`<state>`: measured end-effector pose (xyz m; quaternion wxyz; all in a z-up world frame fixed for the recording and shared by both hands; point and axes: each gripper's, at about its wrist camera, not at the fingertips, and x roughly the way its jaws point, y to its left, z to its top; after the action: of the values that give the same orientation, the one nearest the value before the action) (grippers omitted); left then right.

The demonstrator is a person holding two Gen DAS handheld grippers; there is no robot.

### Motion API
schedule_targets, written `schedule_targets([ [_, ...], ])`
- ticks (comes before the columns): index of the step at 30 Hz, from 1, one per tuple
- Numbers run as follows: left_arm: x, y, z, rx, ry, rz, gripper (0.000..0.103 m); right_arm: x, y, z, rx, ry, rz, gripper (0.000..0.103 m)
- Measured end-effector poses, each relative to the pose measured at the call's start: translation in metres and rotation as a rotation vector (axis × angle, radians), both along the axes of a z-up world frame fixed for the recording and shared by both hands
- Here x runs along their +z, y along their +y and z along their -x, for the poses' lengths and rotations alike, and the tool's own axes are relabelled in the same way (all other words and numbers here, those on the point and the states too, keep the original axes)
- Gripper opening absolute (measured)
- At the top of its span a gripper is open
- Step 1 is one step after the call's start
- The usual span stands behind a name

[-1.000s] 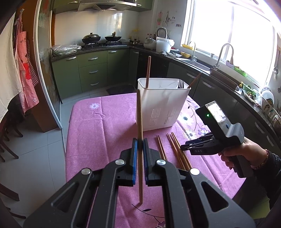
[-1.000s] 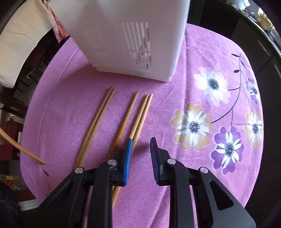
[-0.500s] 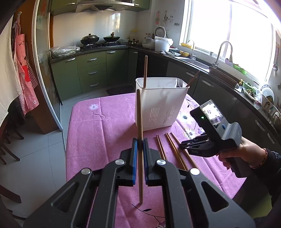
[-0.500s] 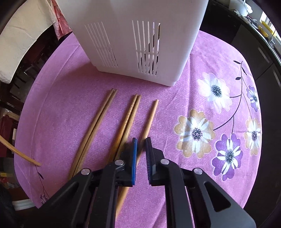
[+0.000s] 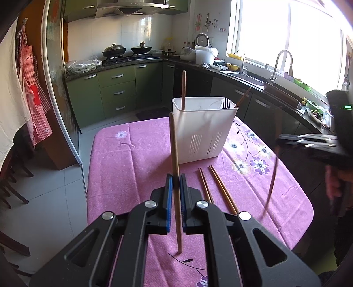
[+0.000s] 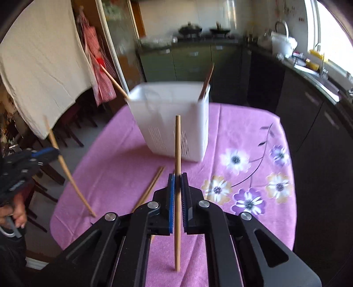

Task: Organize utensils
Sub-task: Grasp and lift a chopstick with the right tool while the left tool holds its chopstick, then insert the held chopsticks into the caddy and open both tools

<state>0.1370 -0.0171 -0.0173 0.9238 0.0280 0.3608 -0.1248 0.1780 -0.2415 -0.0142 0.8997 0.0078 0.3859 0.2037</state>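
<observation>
white caddy (image 5: 204,134) blocks mid-table; bare cloth (image 5: 123,159) left lies open.

Left gripper (image 5: 174,203): matte black plastic frame showing triangular cut-outs, round silver screws sitting along each arm, blue pads lining fingers (image 5: 168,198); right gripper (image 6: 177,203) looking identical, green light glowing on its housing; hand (image 6: 13,215) wearing dark sleeve, showing at frame edge

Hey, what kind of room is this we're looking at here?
Most likely a home kitchen with a dining table. Woks sit on a gas stove under a range hood, a sink with a tall faucet stands below the window, and green cabinets line the walls.
</observation>
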Motion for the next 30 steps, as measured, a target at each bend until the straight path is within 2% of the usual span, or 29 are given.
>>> schedule_targets([
  [2, 0.001, 0.0, 0.001, 0.001, -0.002, -0.003, 0.007, 0.011, -0.011, 0.017, -0.006, -0.049, -0.002, 0.006],
  [7, 0.003, -0.003, 0.005, -0.007, -0.008, -0.012, 0.006, 0.013, -0.024, 0.032, -0.02, -0.078, 0.004, 0.006],
  [14, 0.008, -0.007, 0.009, -0.017, -0.005, -0.005, 0.006, 0.01, -0.028, 0.034, -0.014, -0.07, -0.023, 0.006],
  [19, 0.023, -0.013, 0.009, -0.04, -0.024, 0.001, 0.006, 0.009, -0.029, 0.033, -0.008, -0.069, -0.03, 0.006],
  [24, 0.057, -0.023, 0.001, -0.077, -0.06, 0.025, 0.006, 0.008, -0.032, 0.032, 0.0, -0.068, -0.04, 0.006],
  [30, 0.12, -0.048, -0.015, -0.098, -0.202, 0.035, 0.006, 0.008, -0.034, 0.031, 0.016, -0.07, -0.051, 0.006],
])
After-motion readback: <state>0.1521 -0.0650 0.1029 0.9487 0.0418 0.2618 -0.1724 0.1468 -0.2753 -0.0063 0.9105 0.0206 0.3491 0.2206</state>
